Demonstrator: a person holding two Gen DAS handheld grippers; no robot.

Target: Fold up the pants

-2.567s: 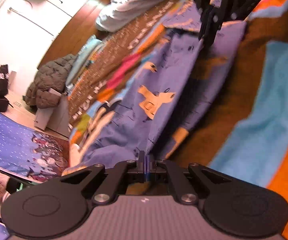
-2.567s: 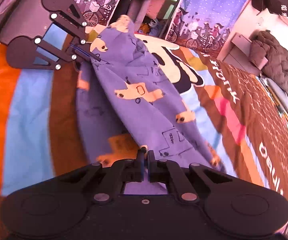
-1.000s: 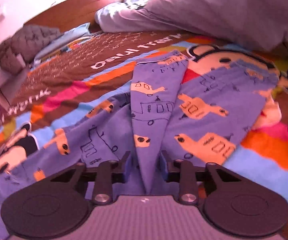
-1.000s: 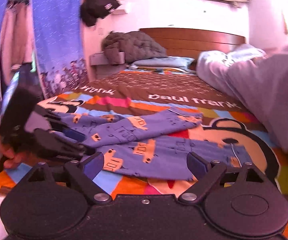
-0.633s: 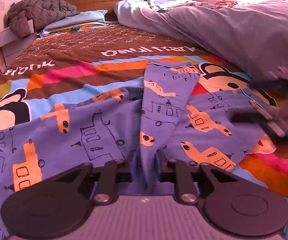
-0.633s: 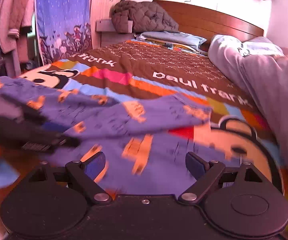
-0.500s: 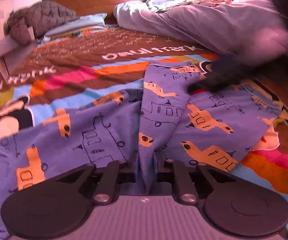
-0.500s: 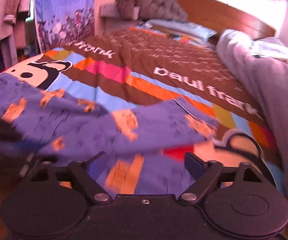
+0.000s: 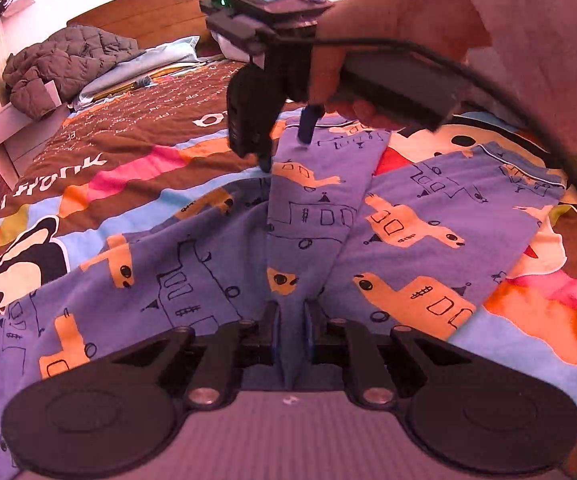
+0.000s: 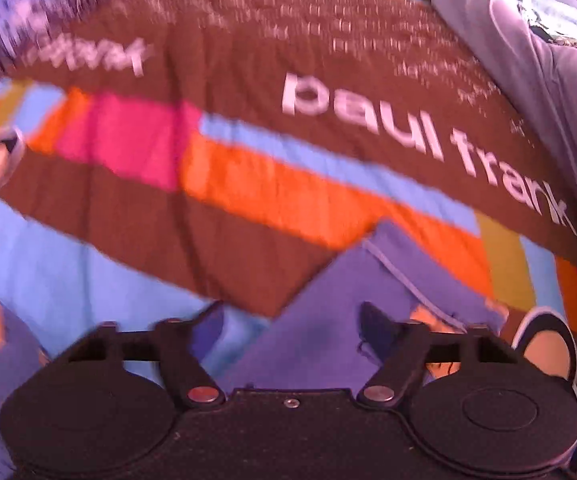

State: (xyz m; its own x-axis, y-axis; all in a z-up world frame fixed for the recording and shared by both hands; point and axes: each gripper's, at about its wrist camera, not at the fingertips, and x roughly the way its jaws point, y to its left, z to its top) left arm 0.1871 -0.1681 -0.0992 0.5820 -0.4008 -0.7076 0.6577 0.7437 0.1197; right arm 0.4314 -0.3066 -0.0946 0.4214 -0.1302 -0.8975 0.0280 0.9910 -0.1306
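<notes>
Soft purple knit pants printed with orange vehicles and black line-drawn buildings lie spread on the bed, on a striped quilt in brown, orange, pink and blue reading "paul frank" in white. Left gripper: jaws pinched on a narrow raised fold of the pants. Right gripper: jaws spread wide over the far hem corner, holding nothing; right view is blurred. One quilted brown jacket by the wooden headboard. One grey duvet bunched at right.
</notes>
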